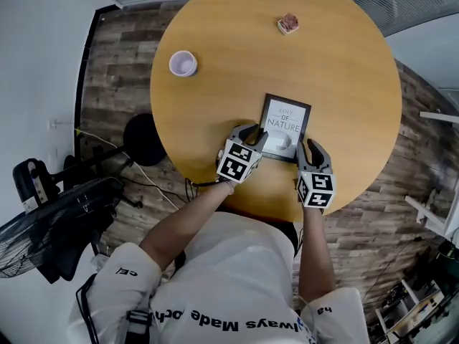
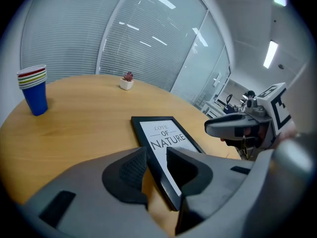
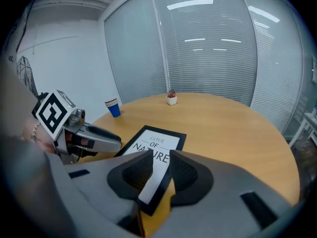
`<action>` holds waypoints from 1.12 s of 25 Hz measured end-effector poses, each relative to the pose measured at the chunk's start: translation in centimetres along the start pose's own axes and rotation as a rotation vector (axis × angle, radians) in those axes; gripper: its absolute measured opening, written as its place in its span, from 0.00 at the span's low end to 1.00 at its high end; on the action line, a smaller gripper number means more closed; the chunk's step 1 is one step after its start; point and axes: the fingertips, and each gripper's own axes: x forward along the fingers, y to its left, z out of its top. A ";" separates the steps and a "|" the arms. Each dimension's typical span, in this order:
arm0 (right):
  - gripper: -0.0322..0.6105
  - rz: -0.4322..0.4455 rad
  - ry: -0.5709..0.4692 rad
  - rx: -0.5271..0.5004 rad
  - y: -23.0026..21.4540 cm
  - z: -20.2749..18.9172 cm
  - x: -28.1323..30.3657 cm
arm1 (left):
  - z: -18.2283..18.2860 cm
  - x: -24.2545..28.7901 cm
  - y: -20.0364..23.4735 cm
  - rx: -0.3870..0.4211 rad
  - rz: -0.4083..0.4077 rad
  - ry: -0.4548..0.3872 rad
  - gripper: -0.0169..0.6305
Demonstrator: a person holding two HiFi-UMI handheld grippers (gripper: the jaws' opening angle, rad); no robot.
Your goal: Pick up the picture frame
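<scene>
Left gripper [image 1: 252, 134] and right gripper [image 1: 305, 149] clamp one picture frame [image 1: 286, 117].

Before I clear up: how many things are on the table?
3: picture frame at the near edge, stack of cups at left, potted plant at the far side.

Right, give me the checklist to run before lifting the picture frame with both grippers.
1. Left gripper on the picture frame: jaws closed on its near left edge. Ok.
2. Right gripper on the frame: jaws closed on its near right corner. Ok.
3. Grip firm enough for a lift: cannot tell.
4. Grippers apart from each other: one at each near corner, not touching. Ok.
5. Space around the frame: the cup stack and the small plant stand well away on the table. Ok.
</scene>
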 end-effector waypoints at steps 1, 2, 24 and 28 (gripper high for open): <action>0.20 0.002 0.009 0.003 -0.1 -0.3 0.4 | -0.2 0.3 0.1 -0.002 -0.001 0.006 0.18; 0.21 0.004 0.017 0.005 -0.1 -0.6 0.7 | -0.4 0.5 0.3 -0.002 -0.002 0.012 0.18; 0.23 -0.001 0.110 0.093 -1.2 -5.1 4.0 | -1.9 1.9 1.2 0.029 0.016 0.095 0.22; 0.21 -0.010 0.107 0.098 -1.3 -5.1 4.0 | -1.9 2.1 1.0 0.023 0.011 0.099 0.22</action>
